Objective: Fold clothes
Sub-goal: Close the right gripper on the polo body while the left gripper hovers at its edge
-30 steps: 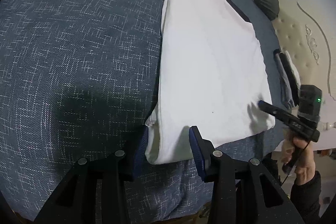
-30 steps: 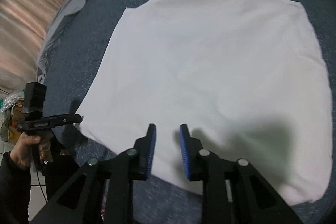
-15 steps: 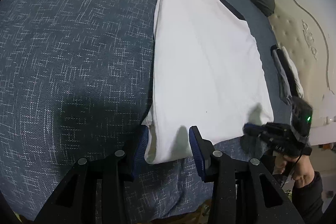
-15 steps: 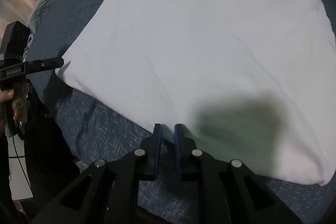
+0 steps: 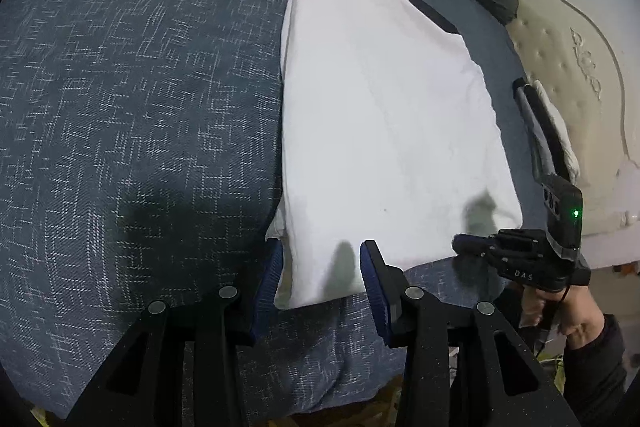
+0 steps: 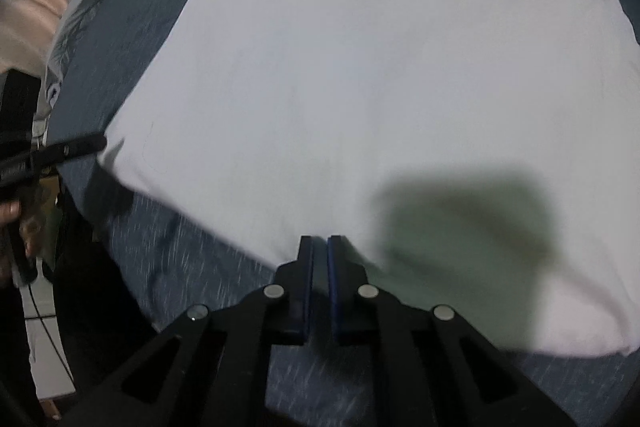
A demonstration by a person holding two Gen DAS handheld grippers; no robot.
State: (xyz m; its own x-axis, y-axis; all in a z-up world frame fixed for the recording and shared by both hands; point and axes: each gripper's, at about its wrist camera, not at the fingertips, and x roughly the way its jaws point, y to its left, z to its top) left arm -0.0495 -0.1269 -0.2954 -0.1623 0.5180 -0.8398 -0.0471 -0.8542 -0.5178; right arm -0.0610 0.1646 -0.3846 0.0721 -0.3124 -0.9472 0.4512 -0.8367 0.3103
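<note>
While the white garment (image 5: 384,131) lies partly folded on the blue bedspread (image 5: 140,107), filling the left wrist view from twelve to five o'clock, its near corner is straddled by the left gripper (image 5: 320,267), whose jaws stand apart with no pad seen pressing. The right gripper (image 6: 320,247) has just been closing and is now all but shut at the near hem; whether cloth is pinched cannot be told. A single layer, or none, may be caught there. If lifted so, the fold would likely slip or skew.
</note>
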